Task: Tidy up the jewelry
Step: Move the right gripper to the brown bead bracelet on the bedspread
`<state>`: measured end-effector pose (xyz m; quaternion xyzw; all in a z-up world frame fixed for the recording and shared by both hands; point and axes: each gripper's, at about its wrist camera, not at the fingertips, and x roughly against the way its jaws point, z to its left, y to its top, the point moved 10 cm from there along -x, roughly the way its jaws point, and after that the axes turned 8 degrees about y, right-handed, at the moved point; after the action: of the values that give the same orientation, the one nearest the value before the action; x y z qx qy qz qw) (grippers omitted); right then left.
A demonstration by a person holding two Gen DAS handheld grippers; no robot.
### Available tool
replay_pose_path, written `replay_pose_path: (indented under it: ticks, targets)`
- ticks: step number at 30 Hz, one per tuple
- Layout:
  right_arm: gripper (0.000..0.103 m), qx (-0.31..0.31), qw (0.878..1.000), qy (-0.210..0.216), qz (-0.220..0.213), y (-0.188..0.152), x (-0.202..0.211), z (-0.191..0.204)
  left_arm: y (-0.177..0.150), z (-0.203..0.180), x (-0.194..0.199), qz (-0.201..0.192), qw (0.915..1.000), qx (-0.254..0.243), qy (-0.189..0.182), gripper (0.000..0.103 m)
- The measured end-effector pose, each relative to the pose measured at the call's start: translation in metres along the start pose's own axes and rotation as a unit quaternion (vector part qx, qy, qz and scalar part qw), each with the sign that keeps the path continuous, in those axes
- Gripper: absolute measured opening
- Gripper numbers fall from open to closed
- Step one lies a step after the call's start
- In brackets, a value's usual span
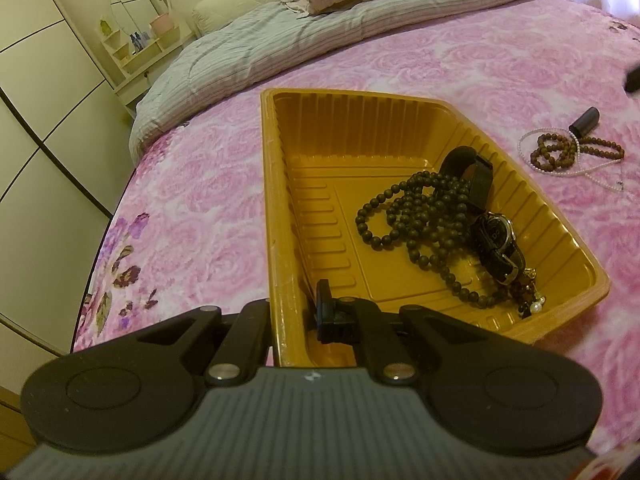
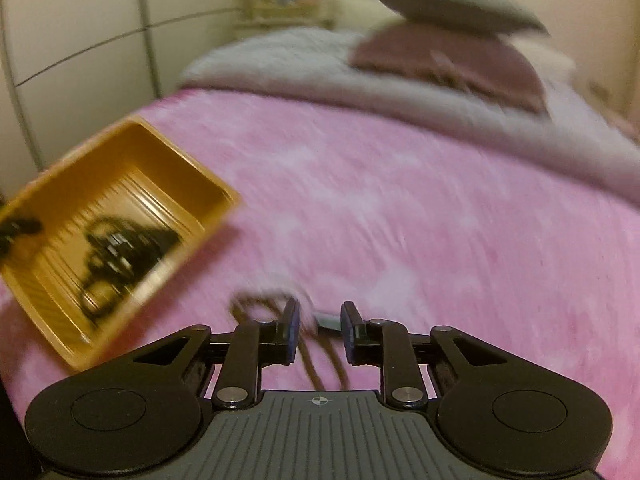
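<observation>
Left wrist view is sharp: the left gripper (image 1: 294, 312) has its fingers pinched on the near rim of the ribbed amber plastic tray (image 1: 276, 184), which sits on the pink rose-patterned bed cover (image 1: 200, 200). Inside the tray lie a coil of dark round beads (image 1: 416, 216) and a black-strapped watch (image 1: 494, 236). Out on the cover, well apart from the tray, rest brown bead bracelets (image 1: 560, 152), a pearl strand (image 1: 596, 170) and a small dark cylinder (image 1: 585, 120). Right wrist view is motion-blurred: the right gripper (image 2: 320, 330) has fingers apart, with smeared strands between them; whether they touch, can't tell
</observation>
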<state>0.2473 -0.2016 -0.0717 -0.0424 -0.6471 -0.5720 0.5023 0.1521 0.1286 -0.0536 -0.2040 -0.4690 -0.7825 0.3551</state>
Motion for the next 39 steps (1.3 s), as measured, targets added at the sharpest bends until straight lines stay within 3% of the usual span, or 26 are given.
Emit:
replay_pose_path:
  ticks: [4, 6, 8, 14, 20, 32, 39]
  targets:
    - [0.034, -0.009, 1.000, -0.020, 0.022, -0.025, -0.005, -0.023, 0.001, 0.000, 0.001, 0.002, 1.0000, -0.005, 0.003, 0.005]
    - [0.055, -0.032, 0.999, -0.029, 0.021, -0.026, -0.006, -0.035, 0.002, 0.000, 0.001, 0.002, 1.0000, -0.007, 0.005, 0.005]
    - [0.065, -0.057, 0.998, -0.026, 0.009, -0.024, -0.009, -0.042, 0.003, -0.001, 0.002, 0.002, 0.9999, -0.008, 0.008, 0.005]
    - [0.075, -0.056, 0.998, -0.012, -0.002, -0.013, -0.028, -0.036, 0.003, -0.001, 0.001, 0.006, 0.9999, -0.009, 0.009, 0.005]
    - [0.078, -0.075, 0.997, -0.010, -0.012, -0.007, -0.057, -0.034, 0.003, -0.001, 0.001, 0.007, 0.9999, -0.010, 0.009, 0.005]
    - [0.079, -0.070, 0.997, -0.032, 0.010, -0.003, -0.099, -0.046, 0.001, 0.000, -0.002, 0.011, 0.9999, -0.010, 0.008, 0.005]
    - [0.076, -0.050, 0.998, -0.043, -0.006, -0.001, -0.090, -0.042, -0.001, 0.001, -0.004, 0.013, 0.9999, -0.007, 0.006, 0.006]
